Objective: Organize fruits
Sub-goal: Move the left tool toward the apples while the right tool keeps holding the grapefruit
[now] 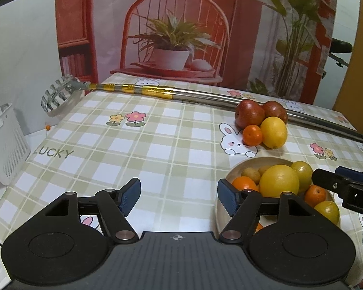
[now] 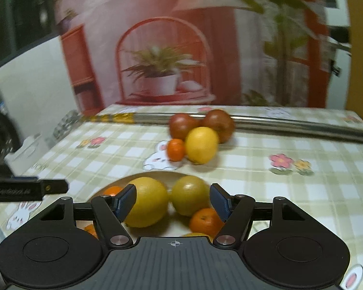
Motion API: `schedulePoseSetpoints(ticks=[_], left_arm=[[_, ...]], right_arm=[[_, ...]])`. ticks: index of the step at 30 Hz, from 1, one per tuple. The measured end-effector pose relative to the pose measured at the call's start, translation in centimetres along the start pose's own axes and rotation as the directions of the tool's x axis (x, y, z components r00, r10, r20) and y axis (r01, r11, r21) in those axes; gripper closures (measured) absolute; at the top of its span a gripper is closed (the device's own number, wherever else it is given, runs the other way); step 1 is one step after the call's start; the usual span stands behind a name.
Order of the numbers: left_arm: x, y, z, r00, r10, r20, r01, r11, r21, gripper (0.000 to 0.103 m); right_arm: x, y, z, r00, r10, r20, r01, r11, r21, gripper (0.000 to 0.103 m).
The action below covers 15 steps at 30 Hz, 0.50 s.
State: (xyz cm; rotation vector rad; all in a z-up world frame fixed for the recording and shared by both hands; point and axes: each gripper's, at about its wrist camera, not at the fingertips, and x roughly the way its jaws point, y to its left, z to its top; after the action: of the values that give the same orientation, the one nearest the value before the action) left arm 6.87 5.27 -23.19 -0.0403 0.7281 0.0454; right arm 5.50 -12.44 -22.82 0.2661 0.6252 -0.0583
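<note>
A tan bowl (image 1: 244,163) at the table's near right holds several fruits: a large yellow one (image 1: 279,180), greenish ones and small oranges. Beyond it on the cloth lie two red apples (image 1: 249,113), a lemon (image 1: 274,132) and a small orange (image 1: 252,134). My left gripper (image 1: 179,197) is open and empty over the cloth, left of the bowl. My right gripper (image 2: 172,199) is open and empty above the bowl (image 2: 123,180), with the large yellow fruit (image 2: 146,201) and a greenish fruit (image 2: 189,194) below its fingers. It also shows in the left wrist view (image 1: 326,181).
A long metal pole (image 1: 205,95) with a claw-like head (image 1: 58,94) lies across the far side of the table. A white perforated basket (image 1: 4,142) stands off the table's left edge. A printed backdrop stands behind the table.
</note>
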Motion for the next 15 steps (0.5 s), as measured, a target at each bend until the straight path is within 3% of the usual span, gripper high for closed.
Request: schedulePoseSetpoints(ticks=[15], left_arm=[[-0.8, -1.3, -0.1, 1.000, -0.004, 0.008, 0.004, 0.999, 0.044, 0.030]], right_arm=[[-1.5, -0.9, -1.4, 0.999, -0.037, 0.012, 0.037, 0.999, 0.026, 0.039]])
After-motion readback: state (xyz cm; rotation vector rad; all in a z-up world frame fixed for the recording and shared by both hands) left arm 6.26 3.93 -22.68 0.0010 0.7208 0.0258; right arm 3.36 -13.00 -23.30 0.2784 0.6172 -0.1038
